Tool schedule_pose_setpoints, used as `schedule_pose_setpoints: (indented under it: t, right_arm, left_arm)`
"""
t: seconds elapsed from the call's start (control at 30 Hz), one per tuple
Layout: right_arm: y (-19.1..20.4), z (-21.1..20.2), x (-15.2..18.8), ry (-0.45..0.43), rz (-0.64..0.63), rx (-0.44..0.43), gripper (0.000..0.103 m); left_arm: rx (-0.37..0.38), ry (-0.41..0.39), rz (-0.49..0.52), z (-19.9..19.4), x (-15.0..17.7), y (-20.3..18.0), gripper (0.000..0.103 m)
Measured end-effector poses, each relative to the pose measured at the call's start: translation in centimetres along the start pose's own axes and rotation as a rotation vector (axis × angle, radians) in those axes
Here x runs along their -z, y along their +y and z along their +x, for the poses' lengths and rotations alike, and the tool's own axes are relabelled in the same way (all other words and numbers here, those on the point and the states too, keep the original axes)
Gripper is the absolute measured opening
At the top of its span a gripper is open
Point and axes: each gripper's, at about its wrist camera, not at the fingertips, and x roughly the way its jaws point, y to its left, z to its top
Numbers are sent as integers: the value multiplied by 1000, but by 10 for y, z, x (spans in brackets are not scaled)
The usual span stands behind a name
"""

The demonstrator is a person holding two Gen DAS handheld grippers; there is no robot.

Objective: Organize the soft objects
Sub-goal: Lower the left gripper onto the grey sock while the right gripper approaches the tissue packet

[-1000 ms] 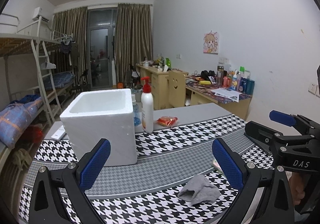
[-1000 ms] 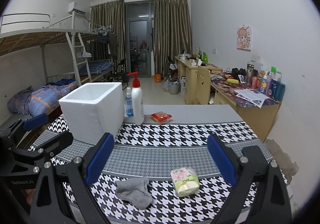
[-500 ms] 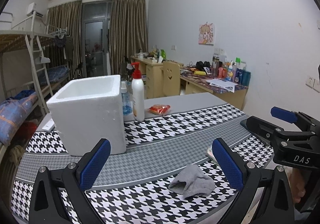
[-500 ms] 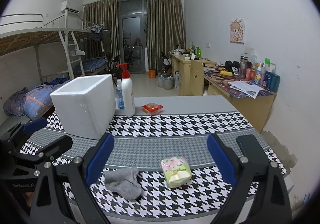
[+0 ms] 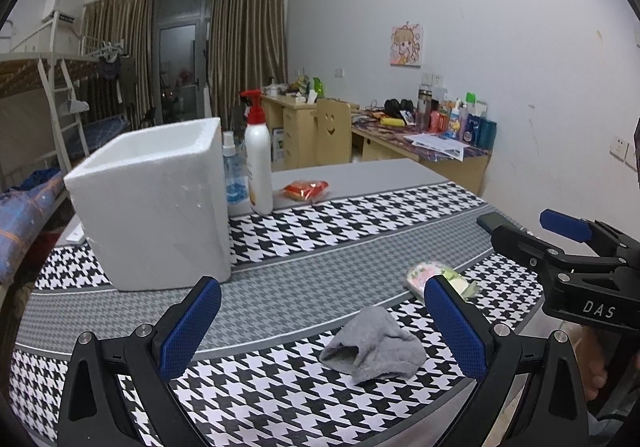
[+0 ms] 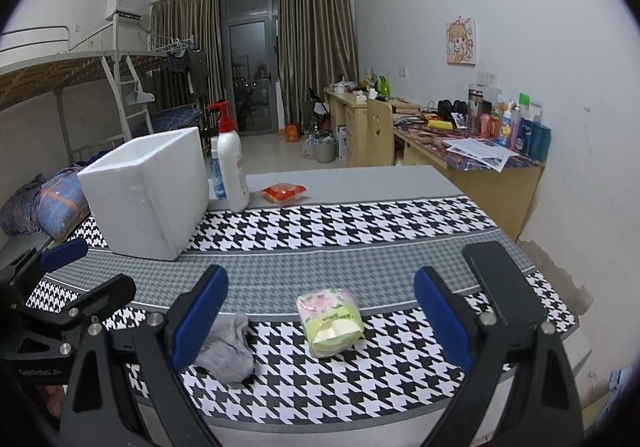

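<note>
My left gripper (image 5: 322, 325) hangs over the near edge of the table (image 5: 360, 239), jaws wide apart, nothing btwn them. Blue pads (image 5: 191, 327) face each other w/ the sock (image 5: 374, 347) low in the gap, nearer the right finger. Sock is grey, crumpled, flat on the houndstooth cloth (image 5: 280, 403), not touched.

My right gripper (image 6: 320, 321) is beside it, also spread wide, empty. In the right wrist view the tissue pack (image 6: 330, 321) sits almost centred btwn the fingers, on the cloth, green-and-pink wrapper, one end facing me. Sock (image 6: 228, 347) lies just left of it there, partly behind the left pad (image 6: 198, 317). Sock and pack are near each other but apart. In the left wrist view the pack (image 5: 424, 275) peeks out behind my right finger, and the right gripper's (image 5: 532, 227) black frame shows at the far right w/ my hand (image 5: 592, 363) under it.

Further back, left side: white foam box (image 5: 156, 207), open top, upright on the cloth, well apart from sock and pack. Can't see inside it. Just right of the box and behind it: small blue spray bottle (image 5: 231, 175), then a white pump bottle (image 5: 258, 163) w/ red pump, both upright. Right of those, a red snack packet (image 5: 306, 189) flat on the bare grey strip of table.

Beyond the table: wooden desks (image 6: 472, 171) along the right wall, bunk bed (image 6: 64, 87) left, curtains (image 6: 316, 43) at the back.
</note>
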Motion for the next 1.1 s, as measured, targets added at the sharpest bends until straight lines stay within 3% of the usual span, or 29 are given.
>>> schedule_pose_setpoints:
  t: [1.1]
  right_arm:
    - [-19, 56, 32, 150, 10, 16, 96]
  left_arm:
    - [16, 184, 7, 63, 28, -16, 102]
